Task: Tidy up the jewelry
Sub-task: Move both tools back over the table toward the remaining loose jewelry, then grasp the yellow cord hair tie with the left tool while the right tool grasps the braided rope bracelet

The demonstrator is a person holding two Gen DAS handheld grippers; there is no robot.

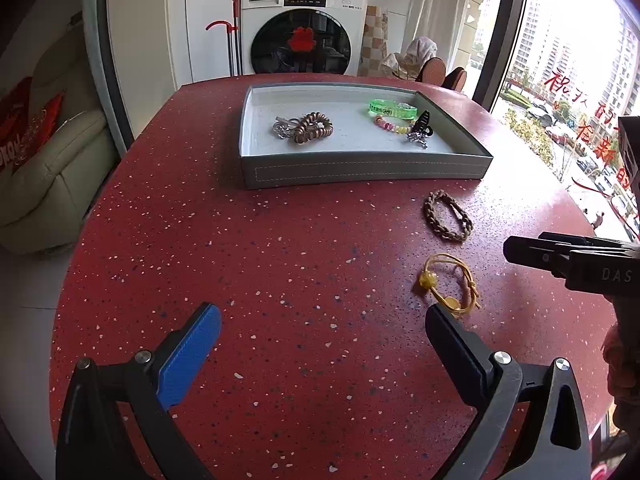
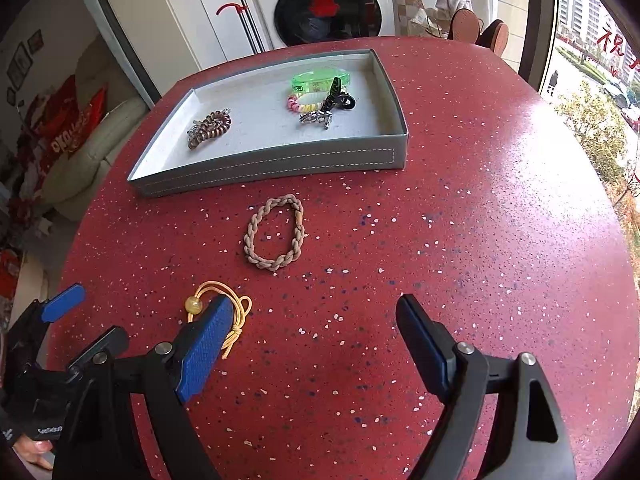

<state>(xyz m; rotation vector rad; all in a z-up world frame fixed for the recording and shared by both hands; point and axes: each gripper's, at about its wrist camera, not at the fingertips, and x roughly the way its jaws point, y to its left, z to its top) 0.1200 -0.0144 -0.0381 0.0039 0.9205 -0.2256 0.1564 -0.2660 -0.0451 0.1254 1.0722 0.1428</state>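
A grey tray (image 1: 360, 168) (image 2: 280, 168) stands on the red speckled table. It holds a brown coil hair tie (image 1: 312, 126) (image 2: 210, 126), a green wristband (image 1: 392, 109) (image 2: 320, 79), a pastel bead bracelet (image 1: 390, 125) (image 2: 304, 105), a black claw clip (image 1: 423, 122) (image 2: 338, 94) and silver pieces. On the table lie a braided beige bracelet (image 1: 448, 216) (image 2: 274, 238) and a yellow cord bracelet with beads (image 1: 450, 284) (image 2: 220, 312). My left gripper (image 1: 322, 330) is open and empty, its right finger beside the yellow bracelet. My right gripper (image 2: 314, 324) is open and empty, its left finger over the yellow bracelet.
The right gripper shows at the right edge of the left wrist view (image 1: 560, 256); the left gripper shows at the lower left of the right wrist view (image 2: 64, 304). A washing machine (image 1: 302, 28) and a mop stand behind the table. A window is on the right, a sofa on the left.
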